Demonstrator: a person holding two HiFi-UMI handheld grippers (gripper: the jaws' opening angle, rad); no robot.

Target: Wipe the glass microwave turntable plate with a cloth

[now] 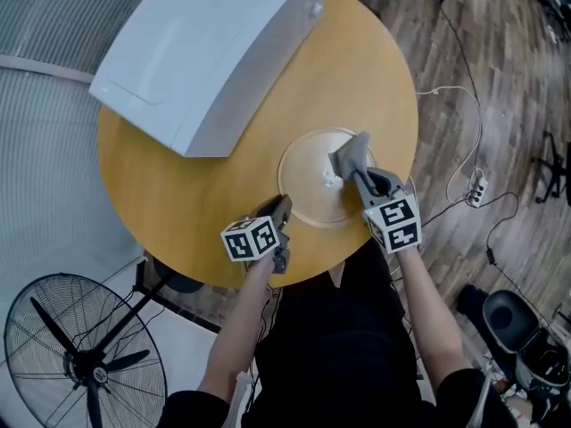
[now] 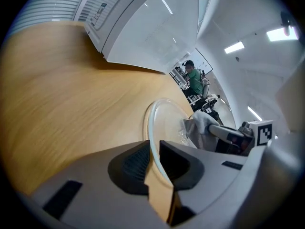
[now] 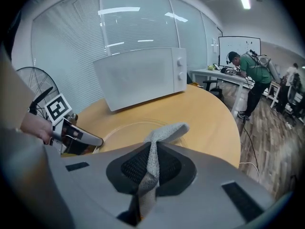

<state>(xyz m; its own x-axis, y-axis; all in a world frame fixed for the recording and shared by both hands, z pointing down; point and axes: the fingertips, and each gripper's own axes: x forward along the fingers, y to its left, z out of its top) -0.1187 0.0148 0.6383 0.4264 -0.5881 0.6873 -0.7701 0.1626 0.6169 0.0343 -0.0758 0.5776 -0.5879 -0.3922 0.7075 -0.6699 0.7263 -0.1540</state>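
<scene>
The clear glass turntable plate lies flat on the round wooden table, right of centre. My left gripper is at the plate's near-left rim. In the left gripper view the thin rim runs between that gripper's two pads, which are closed on it. My right gripper is shut on a grey cloth. The cloth's free end sticks out past the jaws over the plate, near its middle. The right gripper view also shows the left gripper at the left.
A white microwave stands on the far left part of the table, door shut. A floor fan stands beside the table at the near left. Cables and a power strip lie on the wooden floor at the right. A person stands at desks far behind.
</scene>
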